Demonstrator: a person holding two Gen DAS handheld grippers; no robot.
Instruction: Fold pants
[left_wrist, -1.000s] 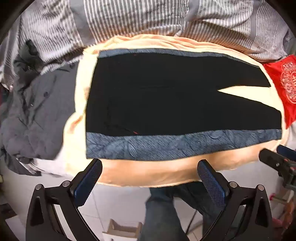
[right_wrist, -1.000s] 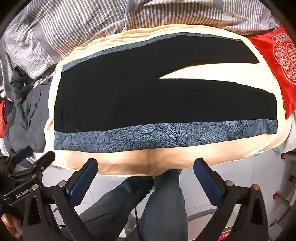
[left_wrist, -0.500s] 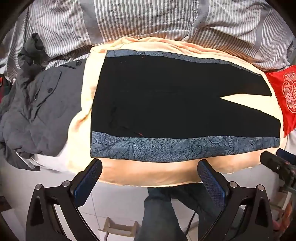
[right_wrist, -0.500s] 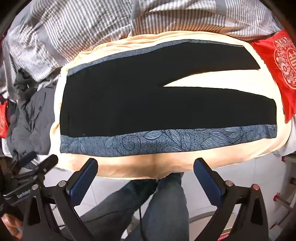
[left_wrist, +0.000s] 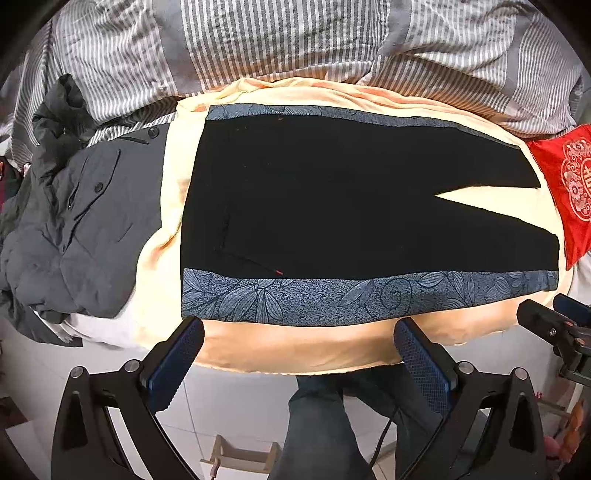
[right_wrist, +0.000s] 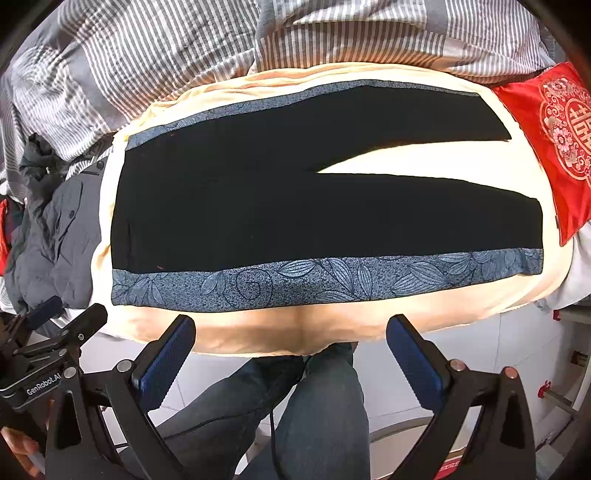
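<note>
Black pants (left_wrist: 332, 206) (right_wrist: 280, 192) with blue leaf-patterned side bands lie flat across a cream blanket (left_wrist: 295, 350) (right_wrist: 258, 332), waist at the left, two legs splayed to the right. My left gripper (left_wrist: 299, 347) hangs open just off the blanket's near edge, below the patterned band, holding nothing. My right gripper (right_wrist: 291, 343) is open too, at the same near edge, empty. Each gripper shows at the side of the other's view.
A dark grey jacket (left_wrist: 74, 229) (right_wrist: 48, 240) is piled left of the blanket. A red embroidered cushion (left_wrist: 569, 184) (right_wrist: 550, 136) lies at the right. Striped bedding (left_wrist: 295, 40) fills the far side. A person's jeans-clad legs (right_wrist: 314, 413) stand on the tiled floor below.
Both views have crept forward and slightly left toward the pants. The pants lie as before, and both grippers stay open.
</note>
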